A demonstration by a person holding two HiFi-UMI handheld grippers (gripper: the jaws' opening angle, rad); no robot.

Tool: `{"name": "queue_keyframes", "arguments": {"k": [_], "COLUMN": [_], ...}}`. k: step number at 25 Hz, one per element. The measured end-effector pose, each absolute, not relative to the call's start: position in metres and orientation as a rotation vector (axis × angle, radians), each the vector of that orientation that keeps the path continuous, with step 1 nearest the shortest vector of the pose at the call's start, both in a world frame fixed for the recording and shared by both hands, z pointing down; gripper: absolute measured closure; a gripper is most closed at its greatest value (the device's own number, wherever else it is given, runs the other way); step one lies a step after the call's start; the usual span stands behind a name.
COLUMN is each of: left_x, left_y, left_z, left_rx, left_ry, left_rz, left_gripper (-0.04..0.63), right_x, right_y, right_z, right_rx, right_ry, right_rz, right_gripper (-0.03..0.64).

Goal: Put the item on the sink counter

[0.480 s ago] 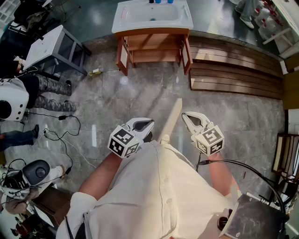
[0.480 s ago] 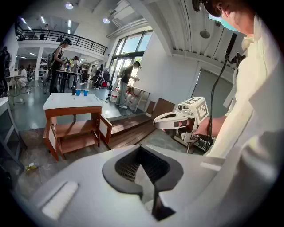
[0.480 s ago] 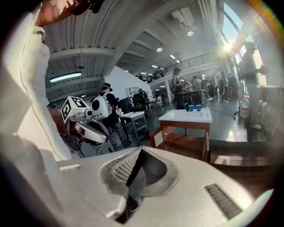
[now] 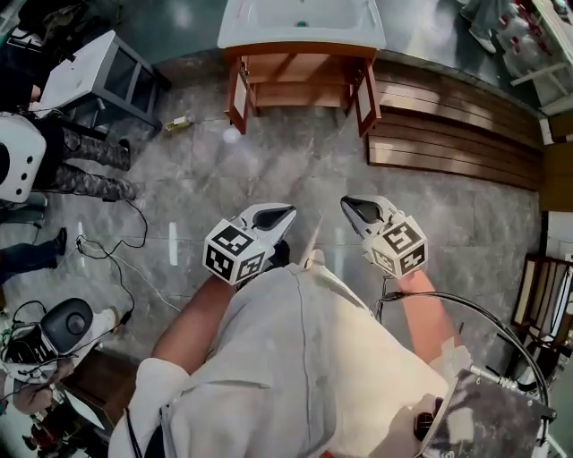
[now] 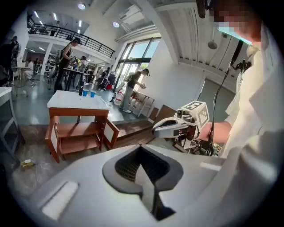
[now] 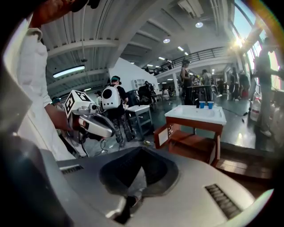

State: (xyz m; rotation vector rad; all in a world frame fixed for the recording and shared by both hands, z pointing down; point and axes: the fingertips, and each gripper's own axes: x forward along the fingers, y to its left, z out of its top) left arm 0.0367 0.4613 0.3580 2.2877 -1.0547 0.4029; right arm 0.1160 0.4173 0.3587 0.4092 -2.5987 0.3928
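Grey marble floor [image 4: 295, 170] lies open btwn person & sink counter [image 4: 235, 36]; cabinet doors [image 4: 237, 94] under it hang open. Wood decking [image 4: 448, 125] on its right, cables [image 4: 116, 259] at left. Small yellowish obj [image 4: 182, 121] on floor left of cabinet, can't tell if it's the item. L gripper [image 4: 288, 211] & R gripper [image 4: 347, 204] both clenched, empty.

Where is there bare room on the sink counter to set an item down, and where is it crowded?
The sink counter is bare either side of the basin and along its front edge. Two blue cups take the back edge. The floor before it is open; cables and a grey table crowd the left.
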Motion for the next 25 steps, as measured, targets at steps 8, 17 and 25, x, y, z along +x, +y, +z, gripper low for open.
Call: {"name": "queue_keyframes", "arguments": {"k": [8, 17, 25], "left_x": [-0.030, -0.084, -0.094], "left_y": [0.390, 0.321, 0.222], "left_z": [0.347, 0.355, 0.365], "left_rx": [2.331, 2.364, 2.292], "left_ry": [-1.055, -1.022, -1.127], "left_rz": [0.380, 0.394, 0.369], "left_gripper": [0.591, 0.589, 0.589], "right_x": [0.039, -0.011, -0.004], "right_y": [0.333, 0.265, 0.161], "right_z": [0.342, 0.336, 0.341], "right_rx": [0.358, 0.560, 0.559], "right_ry": [-2.563, -2.576, -2.609], "right_rz": [0.347, 0.372, 0.377], "right_gripper": [0.614, 0.596, 0.526]}}
